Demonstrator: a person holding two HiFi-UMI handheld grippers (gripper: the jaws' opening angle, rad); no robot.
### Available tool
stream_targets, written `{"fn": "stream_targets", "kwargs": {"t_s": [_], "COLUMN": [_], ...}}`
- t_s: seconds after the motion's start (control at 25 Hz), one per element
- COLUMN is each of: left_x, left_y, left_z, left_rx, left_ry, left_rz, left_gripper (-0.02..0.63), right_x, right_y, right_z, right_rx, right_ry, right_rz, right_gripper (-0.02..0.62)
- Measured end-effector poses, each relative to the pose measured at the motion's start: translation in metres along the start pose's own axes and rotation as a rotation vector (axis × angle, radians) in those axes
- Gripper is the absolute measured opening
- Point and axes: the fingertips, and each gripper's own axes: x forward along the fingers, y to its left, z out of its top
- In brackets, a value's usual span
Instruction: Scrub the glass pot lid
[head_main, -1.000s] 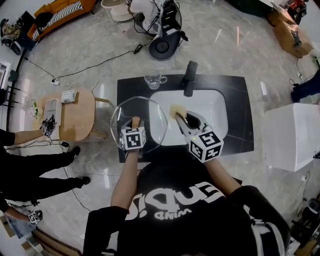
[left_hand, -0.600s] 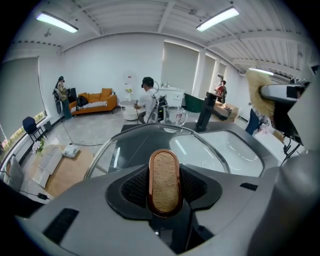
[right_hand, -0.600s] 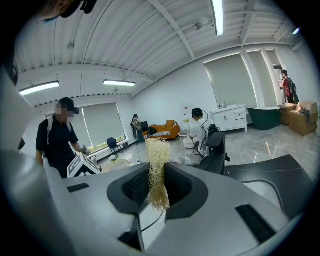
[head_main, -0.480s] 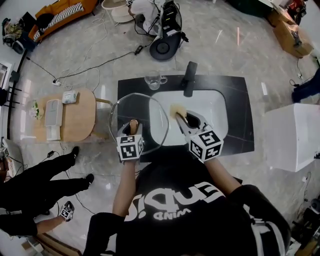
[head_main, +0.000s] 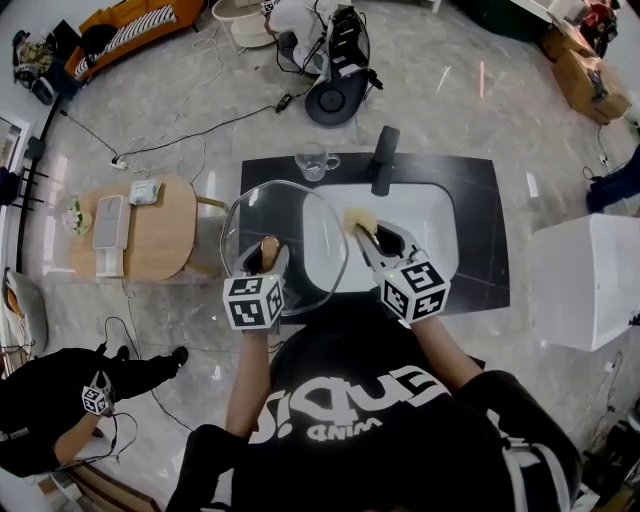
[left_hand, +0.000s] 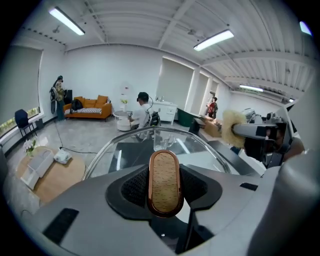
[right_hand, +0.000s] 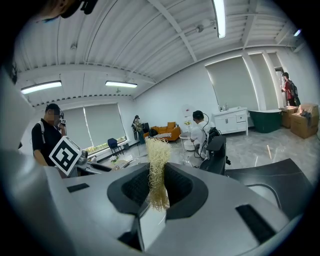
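The round clear glass pot lid (head_main: 300, 215), at 9 o'clock of the white rectangular sink (head_main: 425, 215), is held by its oval copper-rimmed wooden knob (left_hand: 165, 182), clamped in the left gripper (head_main: 268, 252). At its 3 o'clock, a pale fibrous scrubber (right_hand: 157, 170) is pinched in the nearly closed right gripper (head_main: 368, 236).

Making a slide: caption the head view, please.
Left gripper holds a glass lid by its handle; right gripper holds a scrubber above the sink.

One glass lid (head_main: 292, 222), one scrubber (head_main: 352, 220), one mug (head_main: 314, 163), one faucet (head_main: 383, 160).
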Motion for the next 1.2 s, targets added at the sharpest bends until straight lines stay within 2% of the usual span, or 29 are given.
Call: {"fn": "stream_targets", "kwargs": {"t_s": [0.12,0.24,0.48,0.6,0.72,0.84,1.04,1.2], "left_x": [-0.006,-0.012,-0.02,-0.024,-0.027,-0.032,-0.039,-0.043], "left_y": [-0.001,-0.003,-0.012,-0.018,-0.027,-0.036,-0.048,-0.054], "left_z": [0.005,0.01,0.022,0.029,0.03,0.032,0.042,0.047], "left_rx": [-0.065,-0.168,-0.48,-0.604,-0.715,-0.897,-1.011,-1.098], "left_ry": [-0.026,-0.066,-0.182,-0.23,-0.242,-0.256,-0.303,-0.316], "left_rz": [-0.042,-0.108,-0.337,-0.432,-0.512,-0.601,-0.77,-0.85], "left_gripper": [0.176,0.176,0.176,0.176,0.176,0.176,0.178,0.178], "right_x": [-0.004,-0.009,-0.012,-0.012,-0.011,-0.01,-0.01,-0.007], "right_y": [-0.006,-0.018,-0.034,-0.034,-0.031,-0.031,-0.032,-0.028], "right_z": [0.004,0.008,0.01,0.01,0.009,0.009,0.008,0.01], "right_rx": [-0.003,0.001,0.011,0.012,0.01,0.01,0.005,0.0], "right_ry": [-0.007,-0.017,-0.026,-0.024,-0.022,-0.019,-0.014,-0.013], "right_rz": [-0.014,-0.043,-0.084,-0.084,-0.076,-0.07,-0.065,-0.057], "right_gripper": [0.057,0.057,0.057,0.057,0.057,0.057,0.058,0.057]}}
